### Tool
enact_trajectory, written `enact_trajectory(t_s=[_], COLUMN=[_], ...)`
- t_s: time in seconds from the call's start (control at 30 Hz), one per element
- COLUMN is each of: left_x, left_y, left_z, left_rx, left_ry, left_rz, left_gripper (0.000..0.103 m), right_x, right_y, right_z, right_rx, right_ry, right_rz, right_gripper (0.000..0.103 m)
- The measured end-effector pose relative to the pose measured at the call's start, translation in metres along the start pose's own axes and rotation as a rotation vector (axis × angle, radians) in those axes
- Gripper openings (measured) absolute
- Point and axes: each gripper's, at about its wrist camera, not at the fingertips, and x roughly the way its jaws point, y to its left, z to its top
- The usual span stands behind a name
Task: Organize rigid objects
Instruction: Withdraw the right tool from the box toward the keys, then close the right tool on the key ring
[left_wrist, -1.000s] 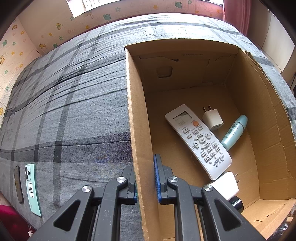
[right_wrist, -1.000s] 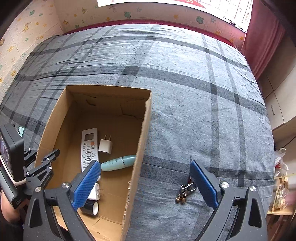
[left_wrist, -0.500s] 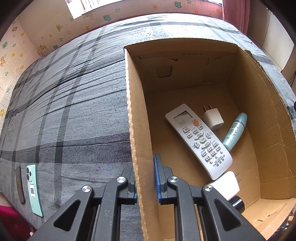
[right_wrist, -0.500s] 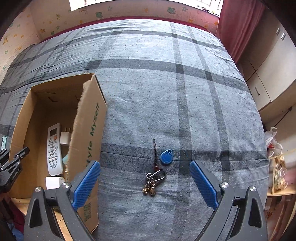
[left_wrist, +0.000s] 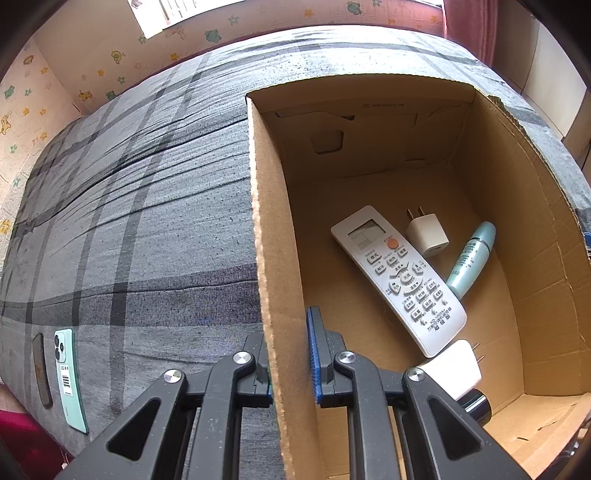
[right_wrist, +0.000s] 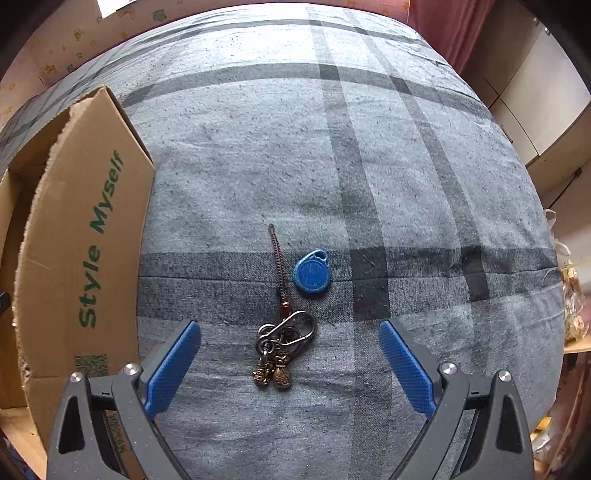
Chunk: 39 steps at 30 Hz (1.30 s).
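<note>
Here the left gripper (left_wrist: 290, 354) clamps the cardboard box (left_wrist: 266, 258) wall, while the right gripper (right_wrist: 290, 363) hangs spread wide, its fingers flanking the keychain (right_wrist: 282, 343) on the plaid bedspread (right_wrist: 369, 147).

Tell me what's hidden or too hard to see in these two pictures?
- Left wrist view: the black cylinder in the box is half hidden by the left gripper frame.
- Left wrist view: the dark flat thing beside the phone is too distorted at the edge to identify.
- Right wrist view: the box's contents are hidden behind its wall.
</note>
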Motion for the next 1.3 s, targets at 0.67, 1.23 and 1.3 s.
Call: enact_trajectory(t_s=[0.67, 1.23, 1.3], left_x=[0.001, 0.000, 0.000], left_y=[0.000, -0.002, -0.002], left_z=[0.000, -0.001, 0.000], left_rx=[-0.003, 0.000, -0.002], left_ry=[0.003, 0.003, 0.002], left_rz=[0.001, 0.005, 0.003], left_gripper=[0.015, 0.015, 0.015], right_x=[0.049, 0.030, 0.026], right_y=[-0.012, -0.008, -0.008], right_z=[-0.013, -0.026, -0.026], right_rx=[0.048, 0.008, 0.010], right_ry=[0.044, 0.031, 0.028], right_rz=[0.000, 0.063, 0.064], right_gripper=[0.099, 0.019, 0.015])
